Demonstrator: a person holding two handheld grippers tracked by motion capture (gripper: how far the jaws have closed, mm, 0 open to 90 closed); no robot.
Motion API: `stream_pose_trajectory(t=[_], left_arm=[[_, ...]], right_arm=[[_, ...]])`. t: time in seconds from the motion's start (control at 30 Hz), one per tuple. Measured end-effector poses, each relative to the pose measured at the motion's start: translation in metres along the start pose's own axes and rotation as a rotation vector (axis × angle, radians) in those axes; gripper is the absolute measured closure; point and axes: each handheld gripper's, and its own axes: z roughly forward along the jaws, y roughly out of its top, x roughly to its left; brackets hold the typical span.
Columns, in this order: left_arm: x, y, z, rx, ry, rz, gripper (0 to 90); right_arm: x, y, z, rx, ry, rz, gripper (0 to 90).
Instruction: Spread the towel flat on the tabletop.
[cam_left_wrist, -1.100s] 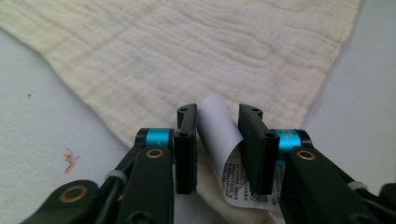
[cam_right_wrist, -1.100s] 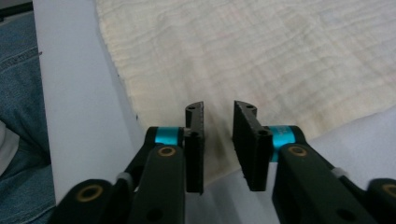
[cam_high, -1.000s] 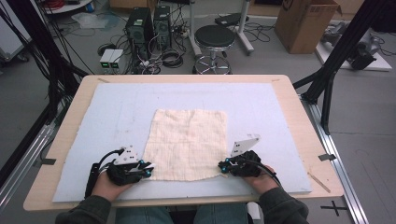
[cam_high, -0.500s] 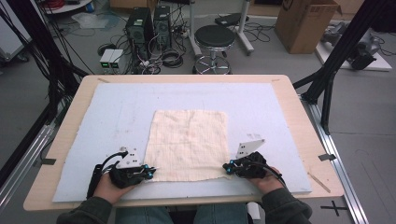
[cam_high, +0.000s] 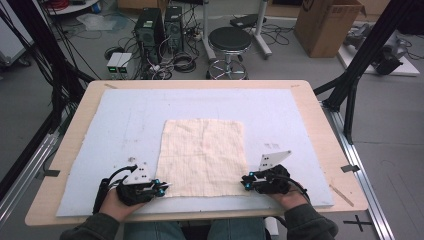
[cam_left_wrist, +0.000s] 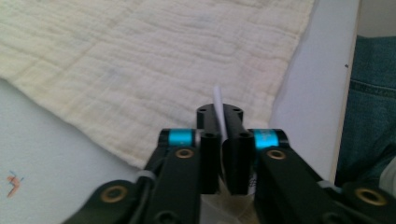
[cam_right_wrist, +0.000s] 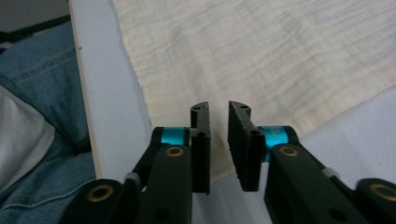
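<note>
From above, the cream cloth (cam_high: 202, 157) lies flat on the pale mat (cam_high: 300, 120) covering the surface (cam_high: 320, 130), with the left tool (cam_high: 161, 187) at its near left corner and the right tool (cam_high: 245, 181) at its near right corner — each held low in a hand.

The right gripper view adds what the high view cannot: the right tool (cam_right_wrist: 218, 112) has its jaws a small gap apart, having just been opening, with the cloth (cam_right_wrist: 280, 56) corner lying under them and unpinched.

In the left gripper view the left tool (cam_left_wrist: 219, 114) has just eased apart too; a thin white sliver stands in the narrow slit — whether it is cloth (cam_left_wrist: 154, 60) edge I cannot tell. Blue jeans (cam_right_wrist: 42, 60) show past the surface edge, cut off.
</note>
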Motion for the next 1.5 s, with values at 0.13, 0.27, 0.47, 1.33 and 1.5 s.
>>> stream_pose_trajectory(t=[0.13, 0.27, 0.47, 1.33, 1.5], left_arm=[[0.003, 0.002, -0.005, -0.035, 0.025, -0.017, 72.1], [0.008, 0.004, -0.009, -0.080, 0.049, -0.054, 67.2], [0.015, 0.004, -0.011, -0.094, 0.082, -0.081, 61.0], [0.022, 0.005, -0.012, -0.105, 0.122, -0.112, 42.9], [0.022, 0.006, -0.012, -0.110, 0.127, -0.116, 41.9]], right_arm=[[-0.001, 0.001, -0.003, -0.031, -0.016, 0.012, 66.8], [-0.004, 0.002, -0.007, -0.066, -0.044, 0.040, 57.8], [-0.010, 0.006, -0.007, -0.112, -0.090, 0.074, 42.5], [-0.015, 0.013, -0.006, -0.168, -0.151, 0.129, 20.2], [-0.015, 0.014, -0.005, -0.164, -0.151, 0.127, 19.6]])
